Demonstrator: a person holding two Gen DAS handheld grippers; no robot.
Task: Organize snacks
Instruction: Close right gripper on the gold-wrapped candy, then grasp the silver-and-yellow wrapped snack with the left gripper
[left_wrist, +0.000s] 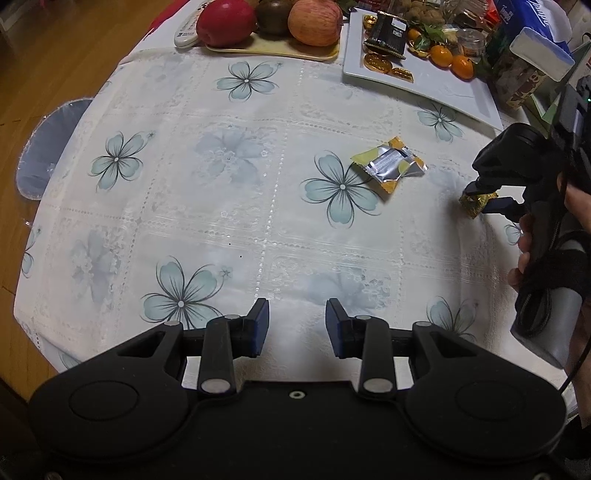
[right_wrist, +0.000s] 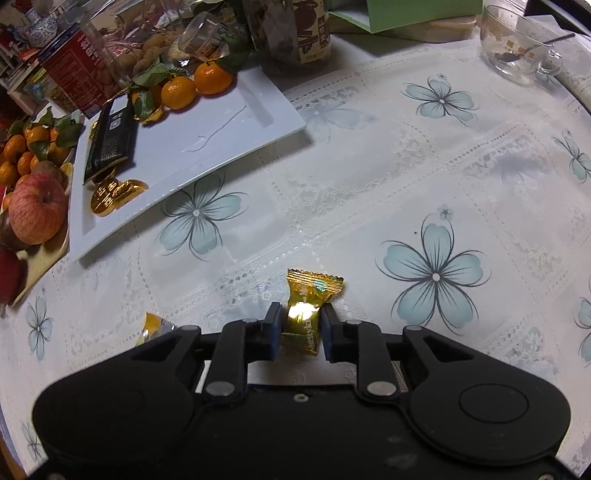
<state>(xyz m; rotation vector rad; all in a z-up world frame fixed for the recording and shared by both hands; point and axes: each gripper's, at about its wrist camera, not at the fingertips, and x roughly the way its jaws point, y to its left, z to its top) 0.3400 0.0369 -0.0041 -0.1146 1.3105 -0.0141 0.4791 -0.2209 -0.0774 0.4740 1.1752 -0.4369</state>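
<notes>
Gripping the gold candy (right_wrist: 303, 317) by its middle, the right claw (right_wrist: 300, 330) is closed on it, pads on both sides, w/ the candy low over the surface (right_wrist: 369, 206), maybe touching it. Risk: the foil is slippery and crinkled, so the candy can slide out or rotate if lifted fast. The yellow-silver packet (left_wrist: 388, 167) lies near, just left of the candy; a low sweep to the white tray (right_wrist: 229, 125) could knock it. The tray is already crowded at the back w/ mandarins (right_wrist: 192, 86), gold coins (right_wrist: 110, 194) and a black packet (right_wrist: 110, 138). Left claw (left_wrist: 297, 328) is about half open, empty, above the surface.
</notes>
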